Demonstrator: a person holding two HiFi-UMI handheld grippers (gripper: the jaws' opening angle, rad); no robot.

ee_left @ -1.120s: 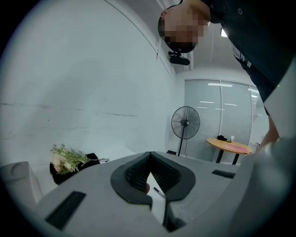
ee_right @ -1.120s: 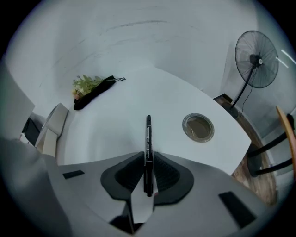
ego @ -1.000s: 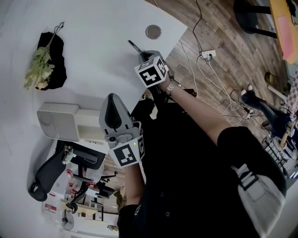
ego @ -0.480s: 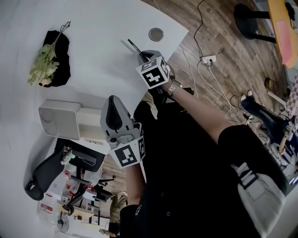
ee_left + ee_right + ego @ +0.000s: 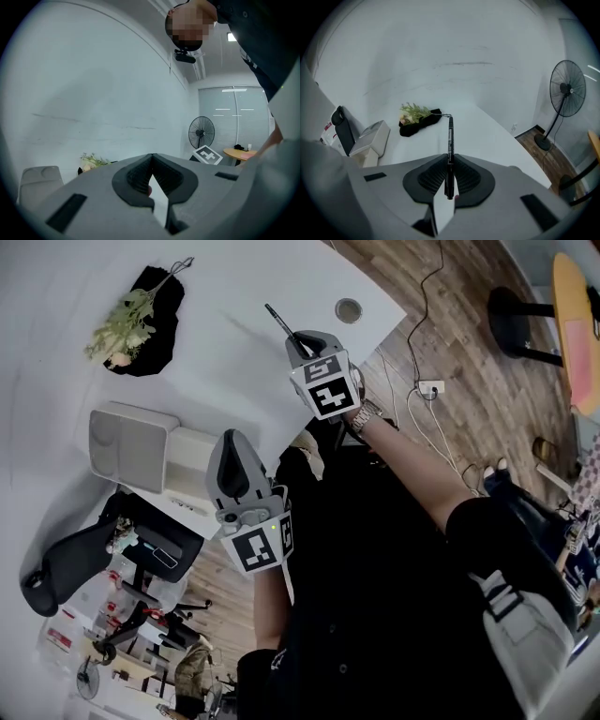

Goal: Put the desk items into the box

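My right gripper [image 5: 298, 339] is shut on a thin black pen [image 5: 279, 322], held above the white desk [image 5: 225, 343] with the pen pointing out past the jaws. In the right gripper view the pen [image 5: 450, 140] runs straight between the pads. The pale box [image 5: 131, 442] stands at the desk's left edge, also visible as the box [image 5: 370, 136]. My left gripper [image 5: 228, 441] hangs shut and empty just right of the box, near the desk's edge; its jaws [image 5: 151, 171] meet with nothing between them.
A black cloth with a sprig of green plant [image 5: 141, 310] lies on the far left of the desk. A round grommet [image 5: 349, 310] sits near the desk's right corner. Off the desk are an office chair [image 5: 84, 559], floor cables [image 5: 427, 381] and a standing fan [image 5: 567, 93].
My right gripper has carried the pen farther over the desk, away from the grommet and toward the box side. The left gripper has stayed shut beside the box.
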